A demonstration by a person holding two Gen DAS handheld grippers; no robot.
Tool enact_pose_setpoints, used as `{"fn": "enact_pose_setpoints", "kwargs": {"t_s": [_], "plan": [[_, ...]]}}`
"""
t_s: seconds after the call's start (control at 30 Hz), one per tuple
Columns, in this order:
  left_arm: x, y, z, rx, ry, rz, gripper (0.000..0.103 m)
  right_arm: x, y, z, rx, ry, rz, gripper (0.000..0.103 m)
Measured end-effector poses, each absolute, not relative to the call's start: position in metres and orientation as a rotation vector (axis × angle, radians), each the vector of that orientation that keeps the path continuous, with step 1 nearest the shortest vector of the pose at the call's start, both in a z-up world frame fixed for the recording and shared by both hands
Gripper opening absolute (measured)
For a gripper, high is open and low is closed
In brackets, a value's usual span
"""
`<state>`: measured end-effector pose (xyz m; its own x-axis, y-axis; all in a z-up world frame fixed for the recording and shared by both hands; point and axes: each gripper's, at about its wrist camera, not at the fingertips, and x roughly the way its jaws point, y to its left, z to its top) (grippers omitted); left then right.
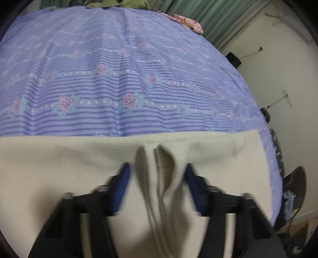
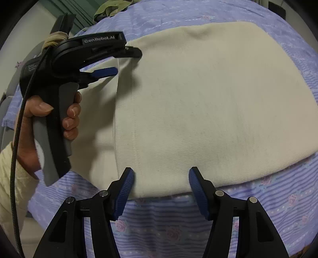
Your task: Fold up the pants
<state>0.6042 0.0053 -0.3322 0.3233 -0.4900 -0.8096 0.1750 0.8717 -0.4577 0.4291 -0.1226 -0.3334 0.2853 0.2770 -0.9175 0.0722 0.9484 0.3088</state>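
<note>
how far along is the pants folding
Done: cream pants lie folded flat on the striped floral bedsheet. In hand: left gripper straddles a raised fold; right gripper, open, sits at the near edge. Left: further folds.

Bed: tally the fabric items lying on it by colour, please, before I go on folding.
Cream pants: 1
Lilac floral striped bedsheet: 1
Olive-green garment at the far edge: 1
Pink patterned cloth at the far corner: 1
Total: 4
</note>
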Motion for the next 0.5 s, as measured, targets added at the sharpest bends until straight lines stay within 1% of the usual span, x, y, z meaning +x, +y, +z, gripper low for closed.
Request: {"fn": "enact_pose_setpoints", "kwargs": {"t_s": [0.03,0.1,0.2,0.23,0.33,0.47,0.5], "plan": [[0.604,0.007,-0.332,-0.333,1.176,-0.444,0.026,0.429,-0.123,-0.334,0.321,1.281,0.140,0.060],[0.601,0.008,-0.322,-0.326,1.153,-0.442,0.021,0.428,-0.120,-0.332,0.318,1.285,0.135,0.060],[0.594,0.009,-0.297,-0.321,1.073,-0.471,0.021,0.429,-0.115,-0.329,0.301,1.290,0.143,0.060],[0.595,0.008,-0.295,-0.315,1.068,-0.469,0.021,0.429,-0.113,-0.327,0.301,1.288,0.150,0.060],[0.607,0.004,-0.312,-0.266,1.114,-0.419,0.021,0.432,-0.107,-0.327,0.286,1.284,0.152,0.060],[0.613,0.013,-0.326,-0.317,1.133,-0.400,0.021,0.439,-0.113,-0.334,0.319,1.303,0.146,0.060],[0.614,0.013,-0.328,-0.312,1.140,-0.396,0.023,0.441,-0.112,-0.334,0.318,1.306,0.146,0.060]]}}
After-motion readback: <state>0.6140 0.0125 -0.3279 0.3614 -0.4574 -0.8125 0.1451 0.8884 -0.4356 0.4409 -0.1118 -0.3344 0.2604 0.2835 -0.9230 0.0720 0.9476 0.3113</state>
